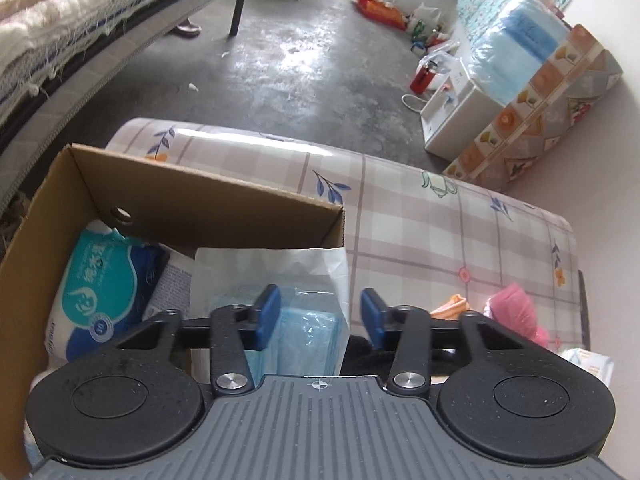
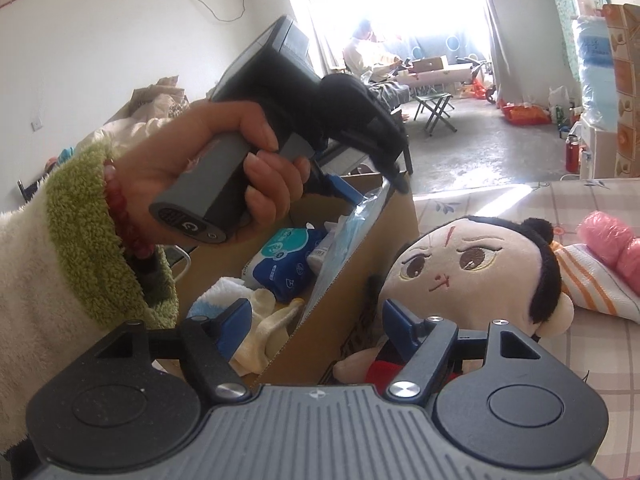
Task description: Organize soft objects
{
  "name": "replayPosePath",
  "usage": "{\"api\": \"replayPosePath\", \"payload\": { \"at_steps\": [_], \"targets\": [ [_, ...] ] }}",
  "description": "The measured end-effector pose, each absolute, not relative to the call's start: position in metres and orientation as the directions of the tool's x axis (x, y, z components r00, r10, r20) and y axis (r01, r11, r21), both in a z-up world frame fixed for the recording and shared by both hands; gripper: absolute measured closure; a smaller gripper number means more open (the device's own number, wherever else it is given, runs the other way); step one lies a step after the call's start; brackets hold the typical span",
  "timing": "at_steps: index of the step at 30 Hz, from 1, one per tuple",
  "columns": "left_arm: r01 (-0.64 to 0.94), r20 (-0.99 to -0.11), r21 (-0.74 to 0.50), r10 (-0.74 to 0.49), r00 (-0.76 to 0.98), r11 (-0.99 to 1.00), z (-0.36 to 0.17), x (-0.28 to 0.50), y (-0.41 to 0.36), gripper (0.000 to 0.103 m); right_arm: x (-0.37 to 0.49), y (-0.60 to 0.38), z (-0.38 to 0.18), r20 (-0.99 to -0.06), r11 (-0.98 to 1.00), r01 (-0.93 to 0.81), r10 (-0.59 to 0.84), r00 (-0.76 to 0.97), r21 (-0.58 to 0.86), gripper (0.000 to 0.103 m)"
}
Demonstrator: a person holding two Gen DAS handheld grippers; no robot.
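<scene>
The left gripper (image 1: 320, 316), jaws parted, hovers over the clear packet of blue sheets (image 1: 300, 320) leaning inside the brown cardboard box (image 1: 200, 184); the right gripper (image 2: 316, 320), empty, straddles its wall.

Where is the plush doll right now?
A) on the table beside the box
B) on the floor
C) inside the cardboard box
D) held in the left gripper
A: the plush doll lies on the checked tablecloth, against the outside of the cardboard box.
</scene>
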State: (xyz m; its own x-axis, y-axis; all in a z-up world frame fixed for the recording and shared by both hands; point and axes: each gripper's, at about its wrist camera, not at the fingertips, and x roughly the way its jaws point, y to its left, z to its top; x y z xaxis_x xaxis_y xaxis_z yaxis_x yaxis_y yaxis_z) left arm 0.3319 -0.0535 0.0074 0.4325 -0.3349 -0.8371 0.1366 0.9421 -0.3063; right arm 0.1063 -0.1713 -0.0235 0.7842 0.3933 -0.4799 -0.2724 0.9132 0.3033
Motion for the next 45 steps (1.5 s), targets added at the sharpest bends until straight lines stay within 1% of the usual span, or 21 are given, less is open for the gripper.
{"api": "replayPosePath", "payload": {
  "at_steps": [4, 10, 14, 18, 22, 30, 32, 37, 43, 45],
  "targets": [
    [0.126, -0.834, -0.302, -0.326, 0.446, 0.945, 0.009, 0.33, -0.049, 0.073, 0.104, -0.173, -0.023, -0.47, 0.913, -0.273, 0.392, 0.791, 0.301, 0.026],
    [0.133, -0.828, -0.246, -0.28, 0.485, 0.96, 0.018, 0.323, -0.041, 0.075, 0.102, -0.173, -0.023, -0.464, 0.914, -0.278, 0.392, 0.794, 0.297, 0.025],
    [0.125, -0.827, -0.191, -0.229, 0.514, 0.974, 0.023, 0.318, -0.028, 0.075, 0.099, -0.173, -0.02, -0.455, 0.918, -0.273, 0.381, 0.805, 0.286, 0.024],
    [0.109, -0.838, -0.144, -0.18, 0.515, 0.984, 0.02, 0.314, -0.015, 0.072, 0.099, -0.173, -0.019, -0.45, 0.917, -0.273, 0.383, 0.807, 0.29, 0.024],
    [0.101, -0.852, -0.149, -0.18, 0.491, 0.984, 0.011, 0.312, -0.007, 0.07, 0.098, -0.171, -0.018, -0.449, 0.917, -0.281, 0.387, 0.806, 0.285, 0.024],
    [0.128, -0.872, -0.121, -0.167, 0.46, 0.984, -0.014, 0.291, -0.004, 0.07, 0.094, -0.167, -0.01, -0.439, 0.922, -0.286, 0.377, 0.815, 0.262, 0.024],
    [0.131, -0.883, -0.146, -0.189, 0.431, 0.981, -0.022, 0.286, 0.0, 0.071, 0.093, -0.166, -0.008, -0.439, 0.923, -0.285, 0.375, 0.817, 0.258, 0.024],
    [0.128, -0.875, -0.245, -0.276, 0.399, 0.961, -0.023, 0.278, 0.016, 0.084, 0.088, -0.161, -0.006, -0.455, 0.93, -0.28, 0.361, 0.814, 0.237, 0.024],
    [0.214, -0.802, -0.417, -0.469, 0.371, 0.883, 0.003, 0.271, 0.031, 0.088, 0.08, -0.157, -0.002, -0.462, 0.938, -0.272, 0.343, 0.818, 0.214, 0.024],
    [0.227, -0.766, -0.495, -0.545, 0.341, 0.839, 0.008, 0.275, 0.034, 0.089, 0.078, -0.157, -0.001, -0.46, 0.939, -0.267, 0.338, 0.821, 0.214, 0.024]
  ]
}}
